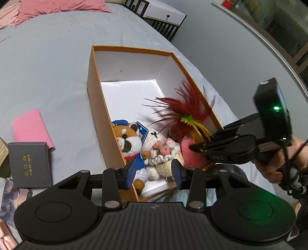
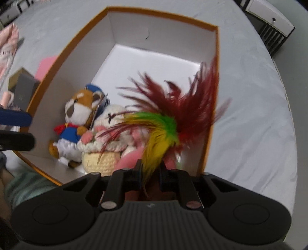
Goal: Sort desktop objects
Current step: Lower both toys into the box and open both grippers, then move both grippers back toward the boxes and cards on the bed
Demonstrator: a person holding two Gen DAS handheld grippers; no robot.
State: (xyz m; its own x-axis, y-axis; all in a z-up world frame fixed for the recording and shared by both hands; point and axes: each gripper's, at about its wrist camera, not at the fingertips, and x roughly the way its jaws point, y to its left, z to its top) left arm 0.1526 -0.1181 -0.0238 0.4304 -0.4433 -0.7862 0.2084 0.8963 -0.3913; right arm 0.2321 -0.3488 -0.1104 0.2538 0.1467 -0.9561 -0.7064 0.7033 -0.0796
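Grey-sheeted bed [image 1: 57, 57], pink pillow [image 1: 57, 7], dark slatted nightstand [image 1: 163, 21] with white drawer, grey wall [image 1: 221, 44].

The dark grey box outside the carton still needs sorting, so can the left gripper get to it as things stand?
Probably yes. The left gripper is open and holds nothing, and the dark grey box lies uncovered on the bed sheet, beside the carton, with only the pink pouch tucked under its far edge.

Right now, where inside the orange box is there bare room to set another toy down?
The far half of the orange box is bare, bordered by its back wall and the feather toy. The near end is crowded: raccoon plush, crocheted doll, pink fluffy toy.
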